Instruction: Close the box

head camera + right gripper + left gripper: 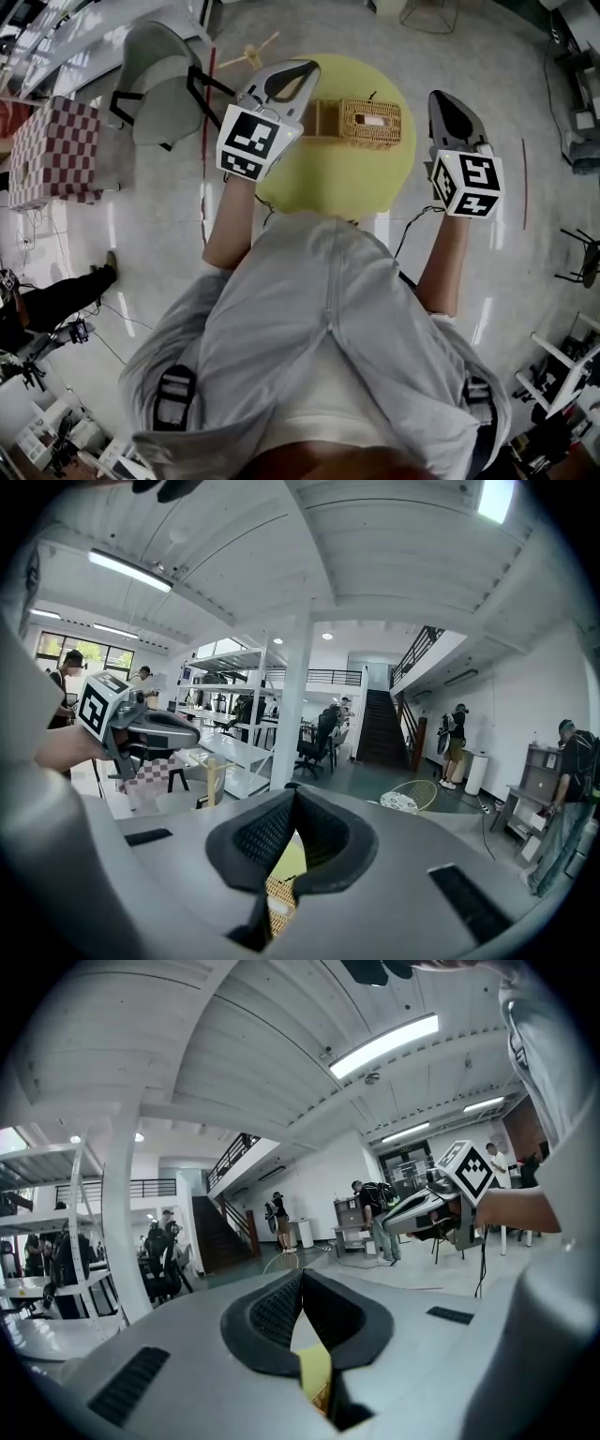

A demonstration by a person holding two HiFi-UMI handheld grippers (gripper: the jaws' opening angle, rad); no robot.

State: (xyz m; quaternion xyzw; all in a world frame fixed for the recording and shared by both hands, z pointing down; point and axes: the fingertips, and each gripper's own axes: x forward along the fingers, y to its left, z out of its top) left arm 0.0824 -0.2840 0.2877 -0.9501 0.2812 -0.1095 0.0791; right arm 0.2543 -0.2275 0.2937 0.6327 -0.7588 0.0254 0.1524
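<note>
While the person holds both tools up over the round yellow table [337, 183], neither one touches anything on it. The left gripper [302, 67] sits above the table's far left edge. In its own view the left gripper [300, 1279] has its dark ribbed pads meeting at the tips, closed with nothing held. Only a sliver of yellow table and a bit of woven material show through the gap lower down. The right gripper [439, 97] is raised off the table's right side. The right gripper view shows it [292, 799] closed and empty as well, with wickerwork visible beneath the pads. The box [372, 124], a small woven basket-like thing, sits on the far half of the table between the two grippers, well apart from both. Its top carries a pale oblong patch, and a wooden frame-like part [322, 117] stands against its left end. Whether the lid is fully down cannot be told from here. Beyond the table stand a grey chair [159, 80] and a red-and-white checked block [56, 150] on the shiny floor.
</note>
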